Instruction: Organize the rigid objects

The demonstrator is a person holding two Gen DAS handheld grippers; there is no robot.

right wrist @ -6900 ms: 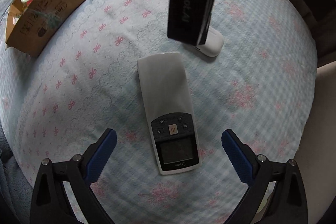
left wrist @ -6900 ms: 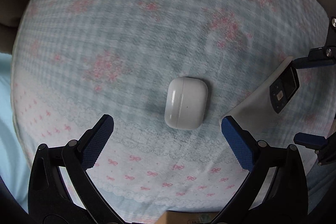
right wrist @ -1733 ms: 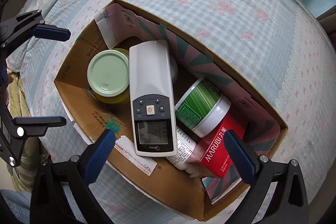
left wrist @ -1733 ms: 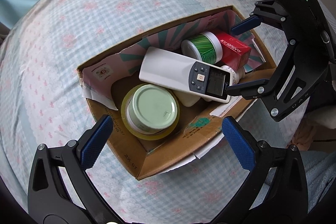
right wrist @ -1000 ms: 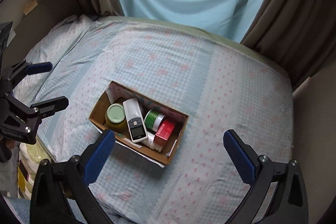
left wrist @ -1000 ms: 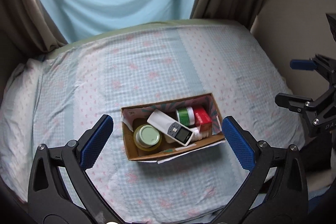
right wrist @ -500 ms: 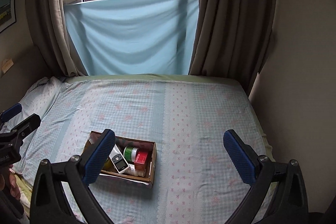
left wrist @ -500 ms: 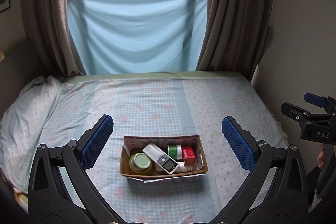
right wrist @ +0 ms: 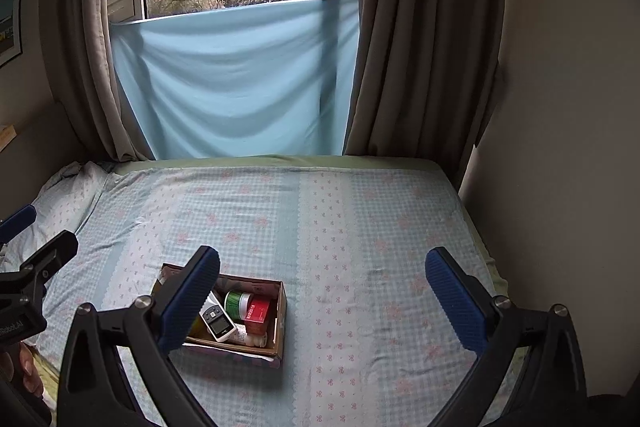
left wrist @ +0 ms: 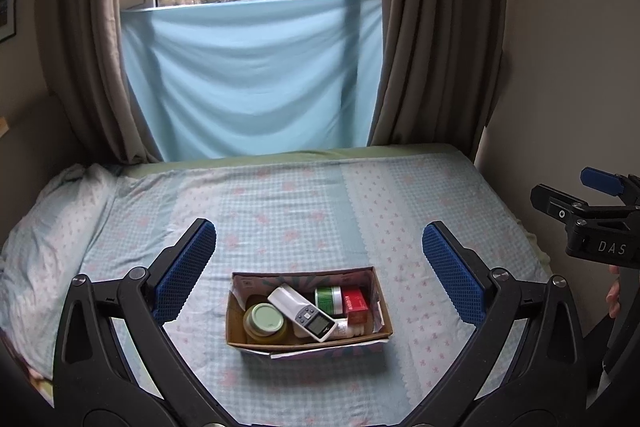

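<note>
A cardboard box (left wrist: pixel 376 297) sits on the bed, also in the right wrist view (right wrist: pixel 280 311). Inside lie a white remote control (left wrist: pixel 302 311), a jar with a pale green lid (left wrist: pixel 266 319), a green-and-white tub (left wrist: pixel 328 300) and a red carton (left wrist: pixel 356 301). The remote (right wrist: pixel 216 323), tub (right wrist: pixel 237 303) and carton (right wrist: pixel 258 310) show in the right wrist view too. My left gripper (left wrist: pixel 320 273) is open and empty, held far back from the box. My right gripper (right wrist: pixel 324 297) is open and empty, also far back.
The bed (left wrist: pixel 300 203) has a blue checked sheet and a pillow (left wrist: pixel 48 211) at the left. A light blue cloth (left wrist: pixel 252 75) hangs under the window between brown curtains. A wall (left wrist: pixel 568 67) stands along the bed's right side.
Both grippers pulled far up and back from the box, leaving the remote inside it. The view widened from the box to the whole bed and window.
</note>
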